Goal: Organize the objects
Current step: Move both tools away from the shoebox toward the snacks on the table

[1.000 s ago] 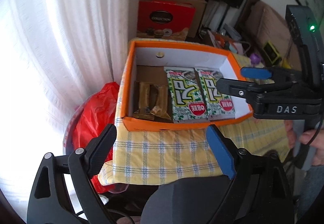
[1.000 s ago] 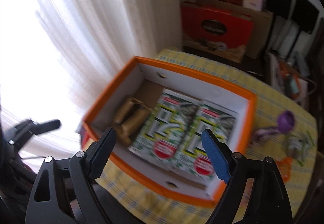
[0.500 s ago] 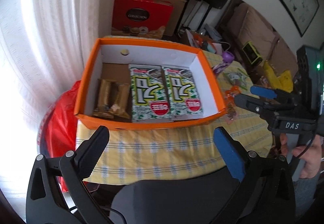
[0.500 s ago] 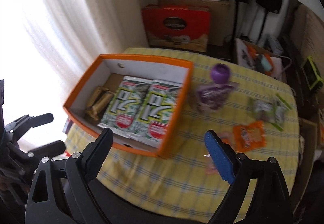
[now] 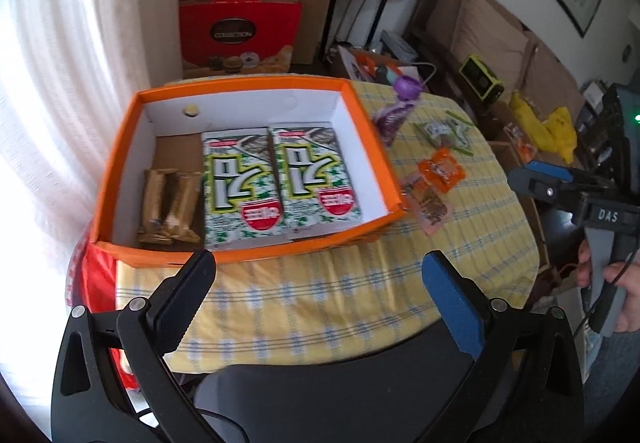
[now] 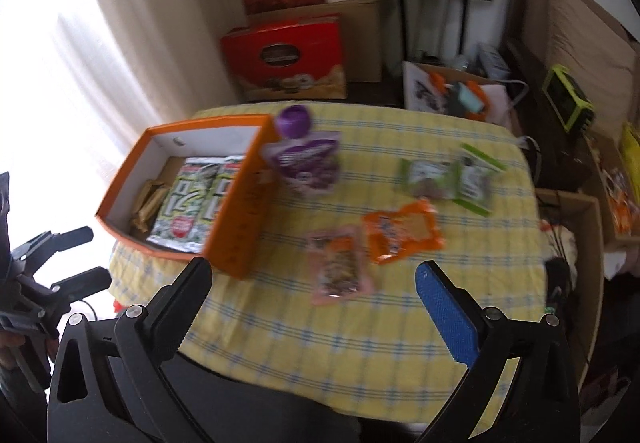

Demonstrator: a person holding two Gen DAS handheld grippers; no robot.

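Orange cardboard box [image 5: 248, 243], at the left end of the yellow checked bench [image 6: 360, 331], already holds two green-and-white packets [image 5: 276, 183] laid flat beside gold-wrapped bars [image 5: 168, 203], likely to save room. Loose pouches, one purple [image 6: 308, 163] and one orange [image 6: 402, 231], lie well apart outside. Left claw [image 5: 316, 295] and right claw [image 6: 312, 303] both hang spread and empty. Blur hides the pouch labels.

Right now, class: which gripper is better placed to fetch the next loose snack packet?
The right gripper, probably. Its open, empty jaws face the pink packet and orange packet outside the orange box; the left gripper faces the box.
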